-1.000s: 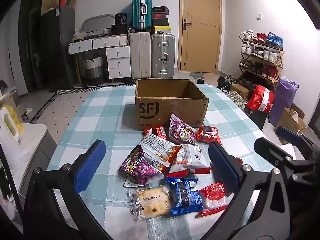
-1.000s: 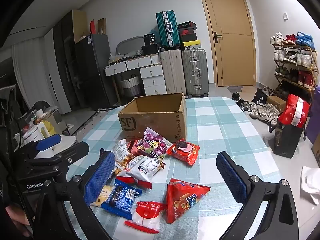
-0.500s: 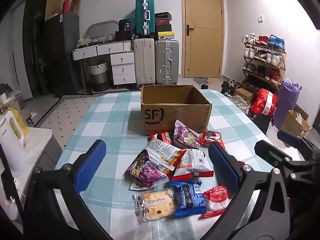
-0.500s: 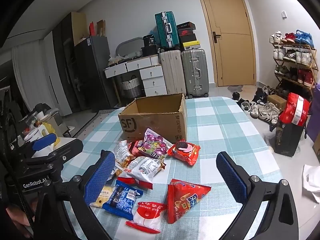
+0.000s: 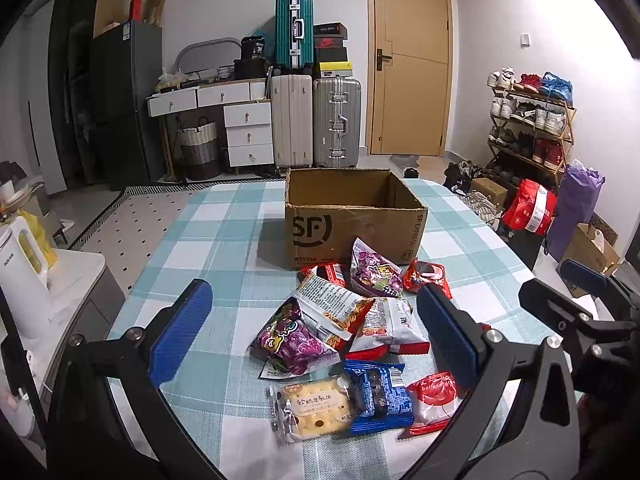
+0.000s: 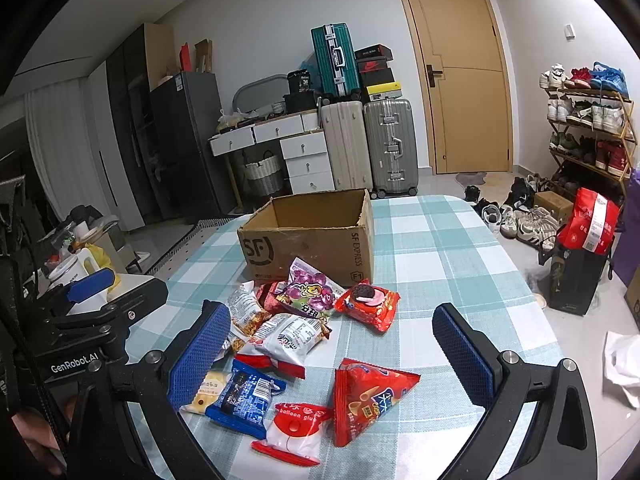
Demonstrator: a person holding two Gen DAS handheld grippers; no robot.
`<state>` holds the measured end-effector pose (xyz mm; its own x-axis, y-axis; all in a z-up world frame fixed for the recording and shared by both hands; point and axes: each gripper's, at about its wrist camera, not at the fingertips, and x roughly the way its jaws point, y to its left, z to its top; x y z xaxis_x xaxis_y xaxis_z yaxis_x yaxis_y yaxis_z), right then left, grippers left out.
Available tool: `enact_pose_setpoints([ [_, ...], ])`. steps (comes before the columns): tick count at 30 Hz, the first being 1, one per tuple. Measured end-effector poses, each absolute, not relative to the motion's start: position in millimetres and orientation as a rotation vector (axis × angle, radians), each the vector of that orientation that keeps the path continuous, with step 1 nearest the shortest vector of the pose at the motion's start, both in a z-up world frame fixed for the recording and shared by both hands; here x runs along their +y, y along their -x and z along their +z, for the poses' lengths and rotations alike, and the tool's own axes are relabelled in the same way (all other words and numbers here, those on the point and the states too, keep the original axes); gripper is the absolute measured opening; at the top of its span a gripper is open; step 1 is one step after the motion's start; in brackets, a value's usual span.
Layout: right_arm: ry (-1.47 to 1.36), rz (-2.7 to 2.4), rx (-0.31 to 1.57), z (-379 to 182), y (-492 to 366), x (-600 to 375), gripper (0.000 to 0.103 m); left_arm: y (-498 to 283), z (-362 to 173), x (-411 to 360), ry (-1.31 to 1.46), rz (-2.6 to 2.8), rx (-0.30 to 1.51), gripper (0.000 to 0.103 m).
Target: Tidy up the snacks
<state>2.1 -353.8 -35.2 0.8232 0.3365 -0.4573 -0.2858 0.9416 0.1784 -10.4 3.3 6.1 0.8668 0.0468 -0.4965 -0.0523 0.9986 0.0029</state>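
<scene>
Snack packets (image 5: pixel 348 336), about ten, beside one box (image 5: pixel 352 220).

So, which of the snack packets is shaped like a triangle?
The red triangle packet. It lies alone at the near right of the pile, between the fingers of the right claw; the other packets are flat pillow bags.
</scene>
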Motion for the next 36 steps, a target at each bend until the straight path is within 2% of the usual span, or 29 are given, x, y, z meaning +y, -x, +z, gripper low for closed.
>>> enact_pose_setpoints([
  [36, -0.099, 0.333, 0.505, -27.3, 3.0, -353.8, 0.103, 7.9, -4.0, 6.4, 0.022, 0.067, 0.532, 0.102],
])
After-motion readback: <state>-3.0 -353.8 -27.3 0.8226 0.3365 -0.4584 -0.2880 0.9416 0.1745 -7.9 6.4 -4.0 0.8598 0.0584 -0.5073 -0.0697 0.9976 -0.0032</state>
